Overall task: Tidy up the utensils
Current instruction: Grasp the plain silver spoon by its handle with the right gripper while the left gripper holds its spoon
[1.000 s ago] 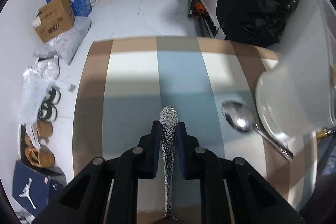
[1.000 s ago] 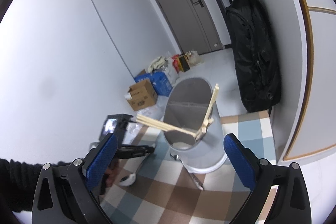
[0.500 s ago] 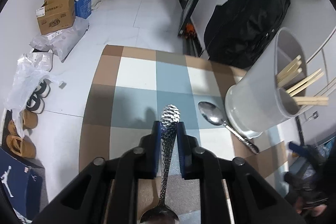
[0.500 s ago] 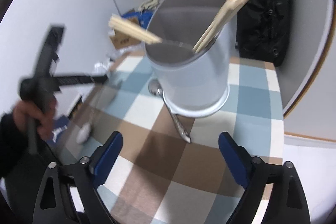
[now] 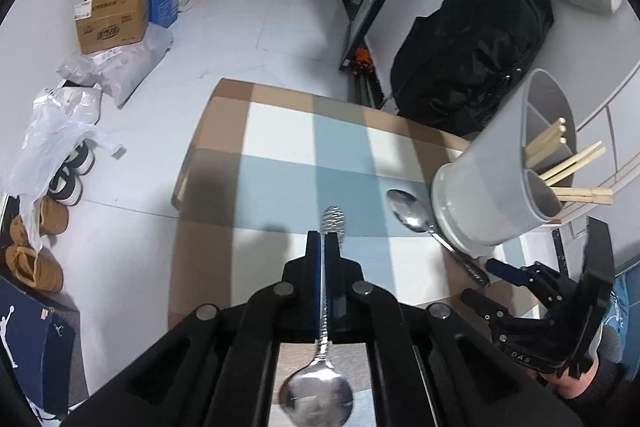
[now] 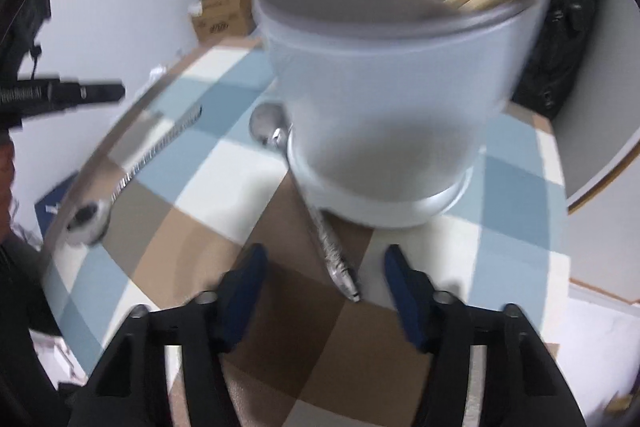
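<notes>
My left gripper (image 5: 323,239) is shut on a hammered-handle spoon (image 5: 316,399), its bowl toward the camera, held above the checked table (image 5: 280,131). A second spoon (image 5: 412,213) lies against the base of the grey utensil holder (image 5: 480,195), which holds wooden chopsticks (image 5: 572,163). In the right wrist view my right gripper (image 6: 324,265) is low over the table with its jaws closing. That spoon's handle (image 6: 336,267) lies between the blue pads (image 6: 248,267), apart from both. The holder (image 6: 380,107) stands just beyond. At the left, the left gripper (image 6: 100,93) holds its spoon (image 6: 152,147).
A black bag (image 5: 472,47) leans on the wall behind the table. On the floor to the left are cardboard boxes (image 5: 112,15), plastic bags (image 5: 52,139) and shoes (image 5: 36,259). The table's left edge (image 5: 184,179) drops to the floor.
My right gripper came down in front of the holder and its jaws narrowed around the lying spoon's handle. My left gripper rose a little and rolled, still gripping its spoon.
</notes>
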`<state>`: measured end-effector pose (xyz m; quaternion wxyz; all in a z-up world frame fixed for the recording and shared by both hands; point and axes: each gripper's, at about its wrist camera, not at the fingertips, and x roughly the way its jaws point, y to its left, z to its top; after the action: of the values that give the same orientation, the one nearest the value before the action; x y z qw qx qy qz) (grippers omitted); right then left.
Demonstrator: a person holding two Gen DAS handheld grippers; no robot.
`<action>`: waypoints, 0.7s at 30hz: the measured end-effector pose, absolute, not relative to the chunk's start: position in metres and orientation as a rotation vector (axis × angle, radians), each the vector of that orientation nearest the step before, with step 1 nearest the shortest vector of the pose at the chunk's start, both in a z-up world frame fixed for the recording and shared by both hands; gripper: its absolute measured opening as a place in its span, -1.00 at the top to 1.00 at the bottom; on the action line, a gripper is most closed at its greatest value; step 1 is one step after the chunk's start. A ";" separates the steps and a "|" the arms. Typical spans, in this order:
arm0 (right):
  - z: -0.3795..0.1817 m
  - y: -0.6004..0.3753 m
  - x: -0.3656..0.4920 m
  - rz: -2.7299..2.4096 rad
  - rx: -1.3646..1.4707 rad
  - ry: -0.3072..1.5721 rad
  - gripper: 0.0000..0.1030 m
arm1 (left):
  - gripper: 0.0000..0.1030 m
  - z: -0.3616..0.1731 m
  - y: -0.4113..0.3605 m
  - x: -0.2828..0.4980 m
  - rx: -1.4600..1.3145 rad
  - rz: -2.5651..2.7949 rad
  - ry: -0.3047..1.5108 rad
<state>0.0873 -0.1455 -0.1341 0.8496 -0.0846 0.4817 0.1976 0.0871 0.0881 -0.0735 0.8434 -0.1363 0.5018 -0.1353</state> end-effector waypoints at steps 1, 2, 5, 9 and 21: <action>-0.135 -0.141 0.084 0.423 -0.215 1.002 0.13 | 1.00 -0.076 0.089 0.087 -0.289 -0.283 1.069; -0.134 -0.139 0.082 0.437 -0.221 0.992 0.29 | 1.00 -0.078 0.089 0.088 -0.286 -0.278 1.077; -0.133 -0.132 0.071 0.464 -0.270 0.981 0.74 | 1.00 -0.081 0.088 0.088 -0.272 -0.273 1.096; -0.132 -0.131 0.058 0.480 -0.277 0.989 0.78 | 1.00 -0.087 0.083 0.088 -0.247 -0.277 1.127; -0.099 -0.173 0.025 0.530 0.003 1.019 0.78 | 1.00 -0.098 0.068 0.091 -0.187 -0.300 1.213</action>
<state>0.0249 -0.1729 -0.0994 0.8396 0.0013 0.4819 0.2505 0.0911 0.0678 -0.0978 0.8069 -0.0873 0.5671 -0.1404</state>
